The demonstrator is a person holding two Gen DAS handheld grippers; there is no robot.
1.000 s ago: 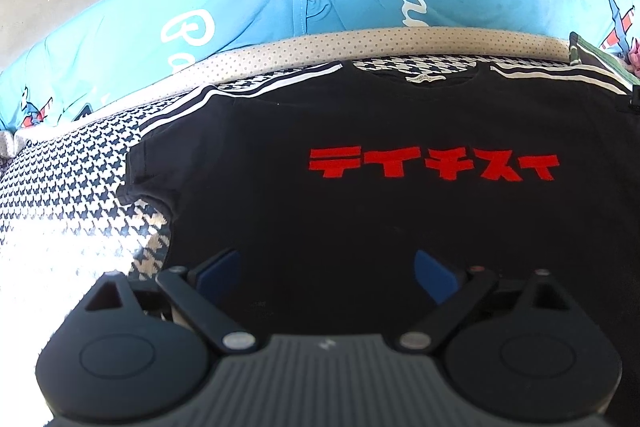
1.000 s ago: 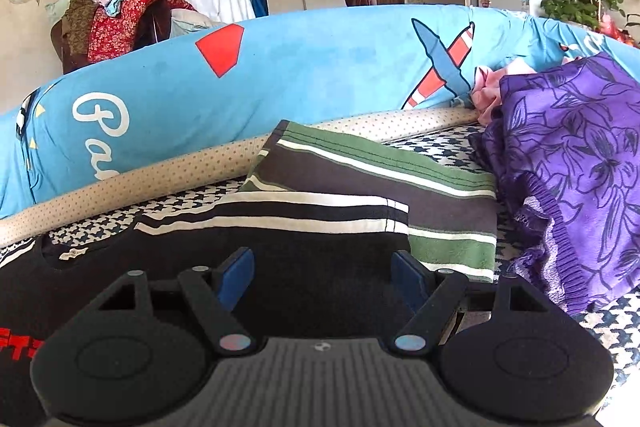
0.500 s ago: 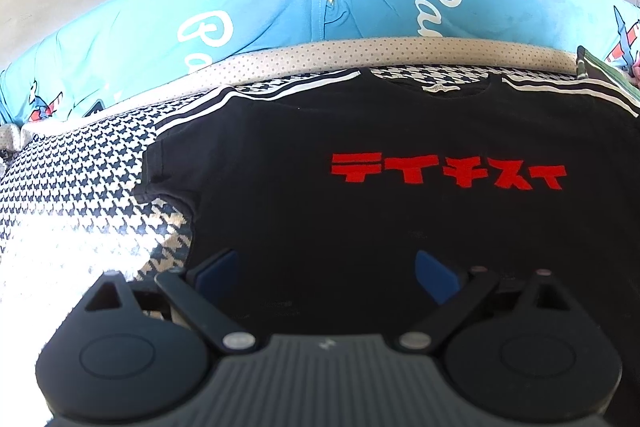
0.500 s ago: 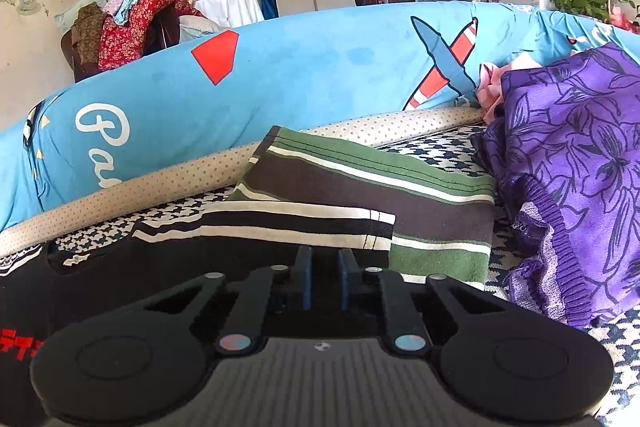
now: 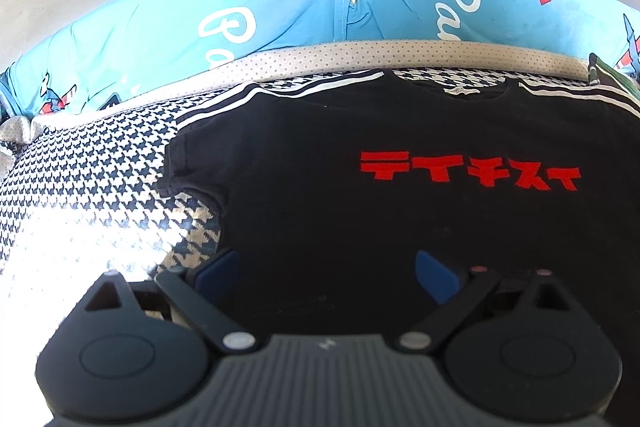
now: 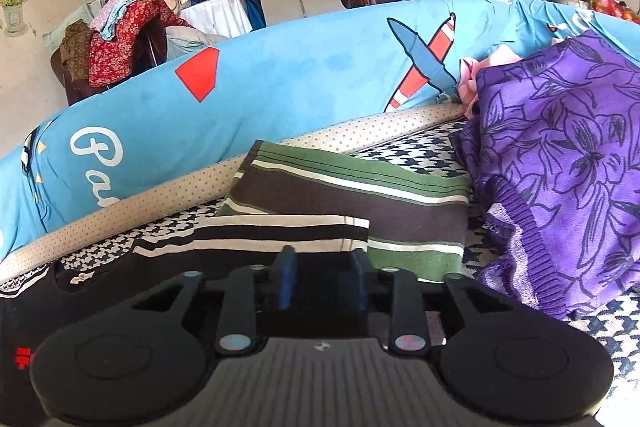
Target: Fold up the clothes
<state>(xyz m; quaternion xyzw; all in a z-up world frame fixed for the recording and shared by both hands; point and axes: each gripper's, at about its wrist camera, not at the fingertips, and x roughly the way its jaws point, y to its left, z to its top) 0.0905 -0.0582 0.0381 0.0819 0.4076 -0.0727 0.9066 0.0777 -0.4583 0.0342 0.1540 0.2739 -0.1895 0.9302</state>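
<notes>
A black T-shirt (image 5: pixel 320 163) with red lettering lies flat, front up, on the houndstooth bed cover (image 5: pixel 88 179); its sleeves carry white stripes. My left gripper (image 5: pixel 328 275) is open just above the shirt's lower left part, with both blue pads apart and nothing between them. In the right wrist view my right gripper (image 6: pixel 322 279) sits at the shirt's (image 6: pixel 120 287) right striped sleeve (image 6: pixel 280 231). Its blue fingers (image 6: pixel 286 275) are drawn close together with black cloth in the narrow gap.
A long blue printed bolster (image 5: pixel 280 7) runs along the far side of the bed. A folded green-and-brown striped garment (image 6: pixel 352 195) lies just beyond the sleeve, and a crumpled purple flowered cloth (image 6: pixel 560 167) is heaped to its right. Chairs draped with clothes stand behind.
My right gripper was open a second ago and closed at the shirt's right sleeve; its fingers now stand slightly wider than half a second ago. The left gripper stayed open and shifted slightly left.
</notes>
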